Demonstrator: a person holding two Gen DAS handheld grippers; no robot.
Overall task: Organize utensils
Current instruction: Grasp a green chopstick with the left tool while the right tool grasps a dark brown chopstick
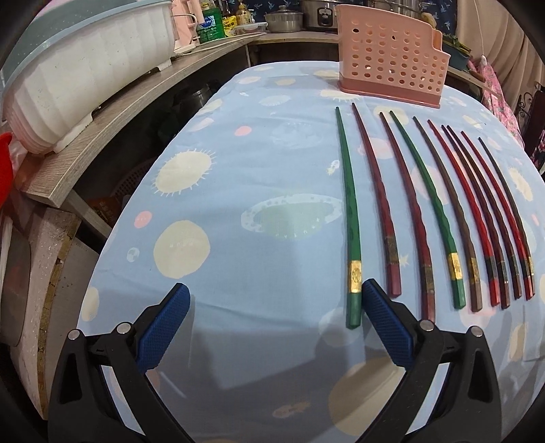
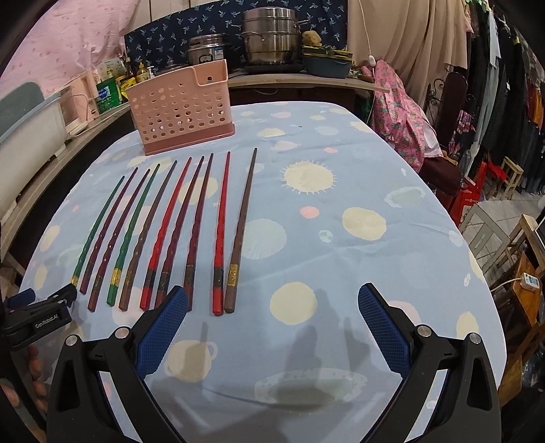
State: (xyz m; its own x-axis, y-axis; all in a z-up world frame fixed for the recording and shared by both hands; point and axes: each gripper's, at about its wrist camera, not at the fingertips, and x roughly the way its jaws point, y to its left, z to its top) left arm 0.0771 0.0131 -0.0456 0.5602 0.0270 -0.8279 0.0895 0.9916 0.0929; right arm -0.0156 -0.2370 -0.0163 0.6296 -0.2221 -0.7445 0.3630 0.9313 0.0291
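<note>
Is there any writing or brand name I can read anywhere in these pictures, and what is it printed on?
"GenRobot.AI": white lettering on the black left gripper, seen at the edge of the right wrist view.
Green bottle label: too blurred to read.
Gold bands on the chopsticks: marks too small to read.

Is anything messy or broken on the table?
Nothing stands out. The chopsticks lie in a tidy row on the tablecloth, none crossed or broken, and the pink holder stands upright behind them, with no chopsticks showing. Both grippers are open and hold nothing.
</note>
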